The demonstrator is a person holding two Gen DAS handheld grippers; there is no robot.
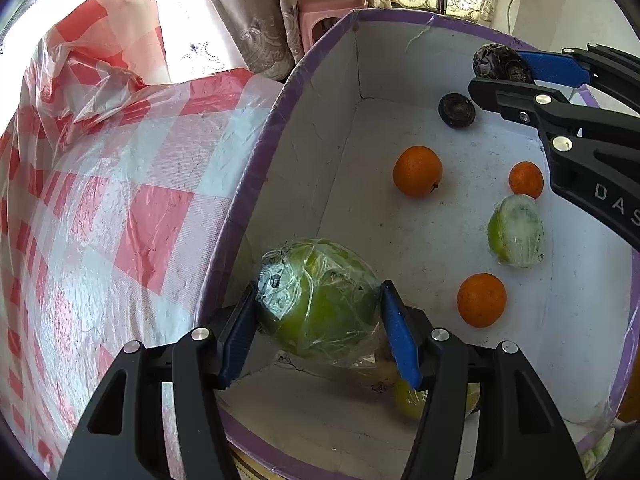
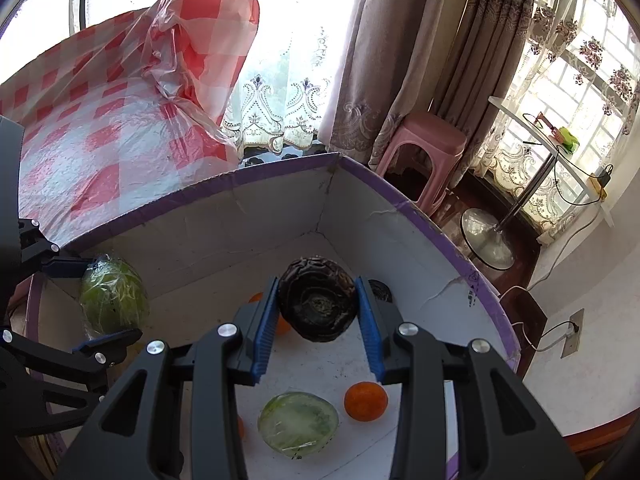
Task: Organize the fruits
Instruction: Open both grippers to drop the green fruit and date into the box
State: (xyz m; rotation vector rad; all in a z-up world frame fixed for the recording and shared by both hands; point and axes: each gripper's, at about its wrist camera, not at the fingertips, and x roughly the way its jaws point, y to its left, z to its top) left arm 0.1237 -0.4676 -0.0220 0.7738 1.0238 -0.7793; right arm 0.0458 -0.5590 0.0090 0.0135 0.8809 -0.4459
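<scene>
My left gripper is shut on a green fruit wrapped in clear film, held over the near left corner of a white box with a purple rim. My right gripper is shut on a dark wrinkled fruit above the box's far part; it shows in the left wrist view too. On the box floor lie three oranges, a cut green fruit in film and a second dark fruit.
The box stands by a table with a red-and-white checked cloth under clear plastic. A pink stool, curtains and a lamp stand base are beyond the box. Another yellowish fruit lies under my left gripper.
</scene>
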